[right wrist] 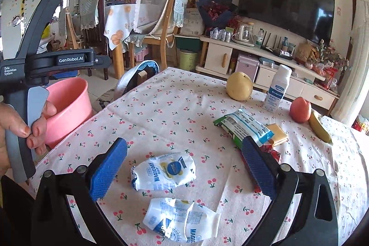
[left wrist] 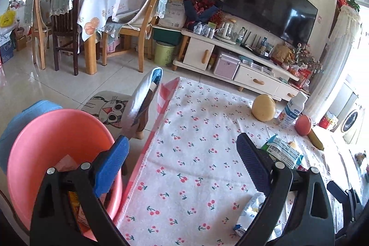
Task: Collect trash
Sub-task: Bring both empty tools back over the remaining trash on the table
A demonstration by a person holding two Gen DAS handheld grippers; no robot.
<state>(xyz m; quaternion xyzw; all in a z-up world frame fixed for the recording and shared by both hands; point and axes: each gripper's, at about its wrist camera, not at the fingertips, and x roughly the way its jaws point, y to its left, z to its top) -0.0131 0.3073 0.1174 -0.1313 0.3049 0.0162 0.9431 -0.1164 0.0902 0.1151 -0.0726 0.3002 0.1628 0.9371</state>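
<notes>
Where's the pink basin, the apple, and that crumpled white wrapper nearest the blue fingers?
pink basin [left wrist: 46, 130]: left wrist view, on its inner wall.
apple [right wrist: 299, 112]: right wrist view, on the middle of its red skin.
crumpled white wrapper [right wrist: 165, 171]: right wrist view, on its printed face, between the fingers.

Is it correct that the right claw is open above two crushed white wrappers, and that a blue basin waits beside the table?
Not quite: the basin is pink, as the right wrist view shows. The right claw is indeed open above the two crushed white wrappers.
</notes>
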